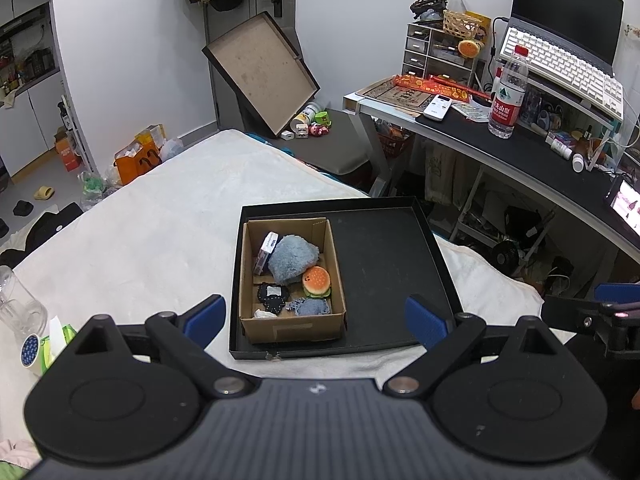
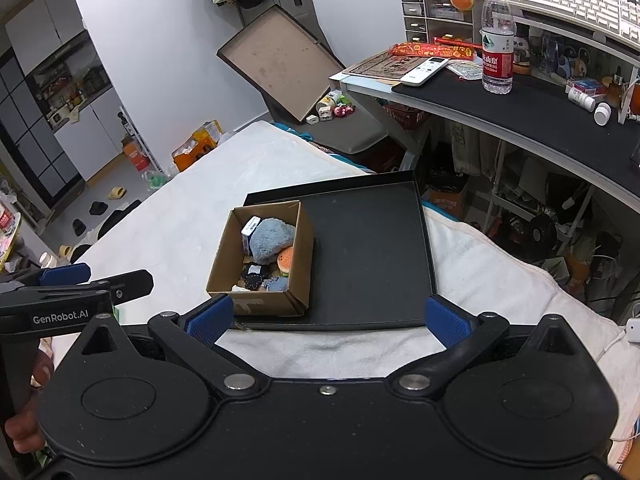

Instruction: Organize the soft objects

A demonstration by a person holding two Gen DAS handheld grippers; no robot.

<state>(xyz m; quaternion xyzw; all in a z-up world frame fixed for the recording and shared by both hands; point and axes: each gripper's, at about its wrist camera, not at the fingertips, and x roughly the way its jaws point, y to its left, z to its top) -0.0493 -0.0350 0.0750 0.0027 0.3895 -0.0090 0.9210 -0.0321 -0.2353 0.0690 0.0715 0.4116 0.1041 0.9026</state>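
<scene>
A small cardboard box (image 1: 294, 326) (image 2: 256, 306) stands in the left part of a shallow black tray (image 1: 384, 264) (image 2: 368, 248) on a white bed. In the box lie a fluffy blue plush (image 1: 292, 258) (image 2: 270, 238), a burger toy (image 1: 317, 280) (image 2: 287, 260), a black frilled pouch (image 1: 273, 296), a small denim piece (image 1: 314, 307) and a blue-white packet (image 1: 267, 250) (image 2: 251, 227). My left gripper (image 1: 316, 320) is open and empty, held above the box's near side. My right gripper (image 2: 328, 318) is open and empty at the tray's near edge.
A clear glass mug (image 1: 18, 304) and tape roll (image 1: 31, 350) lie at the bed's left. A desk (image 1: 520, 148) (image 2: 520, 104) with a water bottle (image 1: 508, 92) (image 2: 497, 36), a remote and a keyboard stands to the right. An open brown box lid (image 1: 260, 72) leans behind.
</scene>
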